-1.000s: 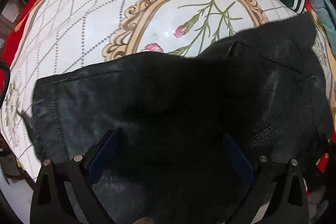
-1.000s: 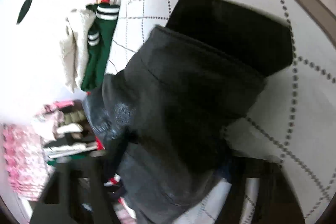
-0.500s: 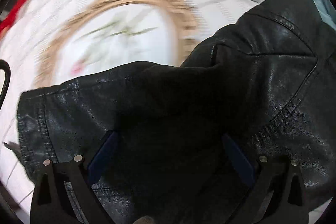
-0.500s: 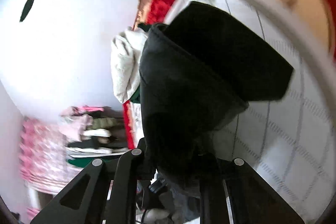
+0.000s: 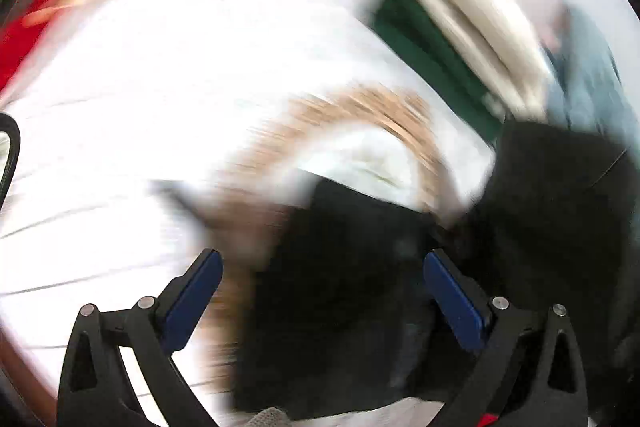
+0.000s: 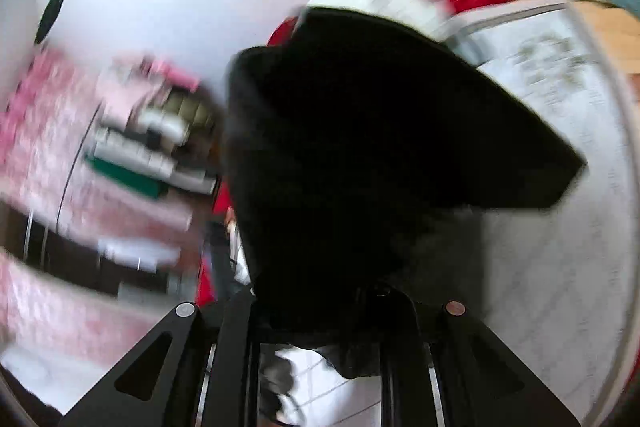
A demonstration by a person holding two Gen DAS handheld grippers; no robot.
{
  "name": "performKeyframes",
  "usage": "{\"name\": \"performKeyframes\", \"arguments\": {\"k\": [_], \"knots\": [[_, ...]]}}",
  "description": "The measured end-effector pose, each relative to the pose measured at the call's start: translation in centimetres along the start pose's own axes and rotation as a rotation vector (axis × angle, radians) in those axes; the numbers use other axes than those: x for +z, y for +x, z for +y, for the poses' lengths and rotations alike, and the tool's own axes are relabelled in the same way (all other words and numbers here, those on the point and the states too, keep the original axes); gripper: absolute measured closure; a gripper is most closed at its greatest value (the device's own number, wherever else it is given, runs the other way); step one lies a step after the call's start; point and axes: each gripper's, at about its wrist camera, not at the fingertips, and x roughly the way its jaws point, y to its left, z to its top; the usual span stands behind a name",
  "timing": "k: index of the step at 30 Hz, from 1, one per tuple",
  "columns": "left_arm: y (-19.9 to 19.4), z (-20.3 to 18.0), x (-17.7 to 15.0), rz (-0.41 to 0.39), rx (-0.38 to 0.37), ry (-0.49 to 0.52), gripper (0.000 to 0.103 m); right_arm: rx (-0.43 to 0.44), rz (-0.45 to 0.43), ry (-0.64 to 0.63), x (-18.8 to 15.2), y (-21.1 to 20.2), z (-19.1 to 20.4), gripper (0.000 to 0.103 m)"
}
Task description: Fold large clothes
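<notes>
Since the earlier frame the black jacket (image 6: 360, 147) is lifted off the bed (image 5: 160, 87) and swung; both views are blurred. The right gripper (image 6: 320, 311) is clamped on its edge. The left gripper (image 5: 320, 271) is spread apart, with jacket between its fingers. A fold-over is judged underway.

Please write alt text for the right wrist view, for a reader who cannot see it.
The right gripper holds a black jacket, its jaws closed on the cloth, above a white patterned bedspread. The picture is blurred by motion; folded clothes show at the left.
</notes>
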Motion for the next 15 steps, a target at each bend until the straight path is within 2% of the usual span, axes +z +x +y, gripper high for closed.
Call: {"name": "performKeyframes", "arguments": {"k": [3, 5, 7, 8, 10, 11, 13, 14, 15], "knots": [[-5.4, 8.0, 1.5, -0.082, 0.093, -0.100, 0.001, 0.035, 0.138, -0.075, -3.0, 5.7, 2.9, 0.085], [-8.4, 11.6, 1.4, -0.129, 0.142, -0.139, 0.001, 0.030, 0.260, -0.112, -5.6, 10.7, 4.0, 0.084], [-10.3, 13.5, 0.9, -0.167, 0.174, -0.163, 0.001, -0.003, 0.407, -0.110, -7.9, 15.6, 3.9, 0.079], [-10.0, 13.7, 1.2, -0.181, 0.181, -0.174, 0.001, -0.035, 0.508, -0.081, -9.8, 18.3, 3.5, 0.075], [-10.1, 13.2, 1.6, -0.197, 0.182, -0.188, 0.001, -0.062, 0.585, -0.067, -11.6, 20.2, 3.4, 0.069], [-10.7, 13.3, 1.6, -0.204, 0.174, -0.189, 0.001, -0.067, 0.585, -0.079, -12.2, 20.0, 3.9, 0.065], [-10.6, 12.7, 1.6, -0.217, 0.149, -0.189, 0.001, -0.034, 0.569, -0.108, -12.1, 18.7, 5.1, 0.037], [-11.0, 12.2, 1.6, -0.224, 0.125, -0.185, 0.001, 0.020, 0.590, -0.105, -11.7, 17.7, 5.9, 0.018], [-11.5, 12.2, 1.4, -0.229, 0.107, -0.180, 0.001, 0.070, 0.597, -0.095, -11.3, 16.7, 6.3, 0.017]]}}
